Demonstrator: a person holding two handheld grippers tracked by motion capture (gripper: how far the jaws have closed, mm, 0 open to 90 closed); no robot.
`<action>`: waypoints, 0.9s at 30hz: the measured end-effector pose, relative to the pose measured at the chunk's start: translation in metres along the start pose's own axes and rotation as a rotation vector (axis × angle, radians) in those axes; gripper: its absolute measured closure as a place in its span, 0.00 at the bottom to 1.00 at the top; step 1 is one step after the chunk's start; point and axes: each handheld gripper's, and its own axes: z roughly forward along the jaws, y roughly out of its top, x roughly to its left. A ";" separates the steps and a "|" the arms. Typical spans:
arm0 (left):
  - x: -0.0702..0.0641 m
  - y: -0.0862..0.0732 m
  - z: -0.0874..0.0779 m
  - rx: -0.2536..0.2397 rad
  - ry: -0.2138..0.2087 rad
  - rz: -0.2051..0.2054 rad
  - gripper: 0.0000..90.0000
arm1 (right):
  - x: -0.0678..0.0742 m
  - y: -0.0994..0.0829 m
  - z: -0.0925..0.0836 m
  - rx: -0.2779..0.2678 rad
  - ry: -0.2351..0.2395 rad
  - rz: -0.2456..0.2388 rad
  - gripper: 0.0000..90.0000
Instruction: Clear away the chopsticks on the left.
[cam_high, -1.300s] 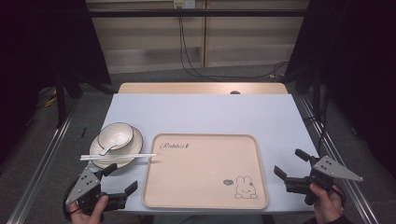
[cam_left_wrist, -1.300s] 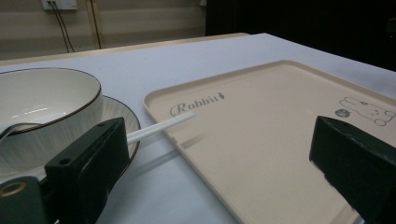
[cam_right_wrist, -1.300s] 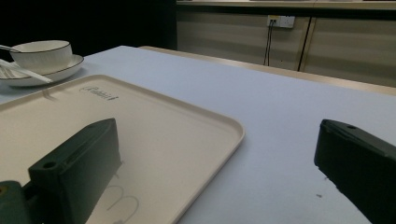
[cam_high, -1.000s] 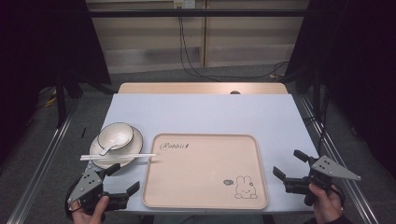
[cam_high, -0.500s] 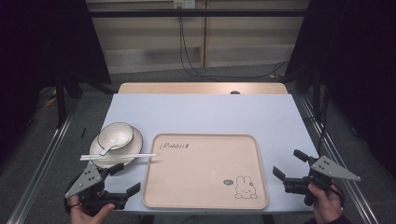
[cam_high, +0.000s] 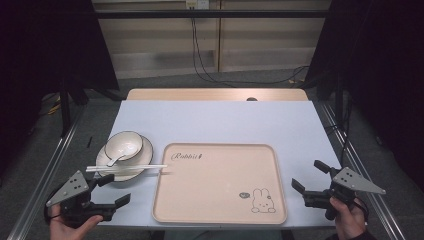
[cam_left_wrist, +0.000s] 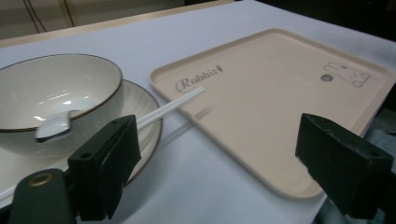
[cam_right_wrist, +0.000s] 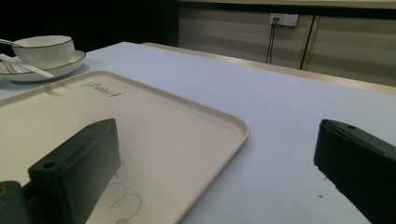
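The left claw (cam_high: 111, 191) is dropping lower at the near-left corner since a second ago — the right claw (cam_high: 310, 177) is barely shifting. Both are gaping wide, gripping nothing. Between them the tray (cam_high: 220, 182) is lying bare on the surface (cam_high: 220, 122). Beyond the left claw, chopsticks (cam_high: 126, 168) are resting across the plate (cam_high: 145, 159) — a bowl (cam_high: 123, 144) holding a spoon (cam_high: 116, 159) is sitting on it.

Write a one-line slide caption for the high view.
Two open grippers, left and right, flank a rabbit-print tray beside a bowl on a plate.
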 end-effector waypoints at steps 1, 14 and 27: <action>0.004 0.000 -0.001 0.004 -0.004 0.007 0.15 | 0.000 0.000 0.000 0.001 0.003 -0.004 0.00; 0.057 -0.005 0.001 0.165 -0.046 0.111 0.33 | 0.000 0.000 0.000 -0.001 0.006 -0.005 0.00; 0.097 -0.006 0.017 0.228 -0.050 0.146 0.58 | 0.001 0.000 0.000 -0.001 0.010 -0.006 0.00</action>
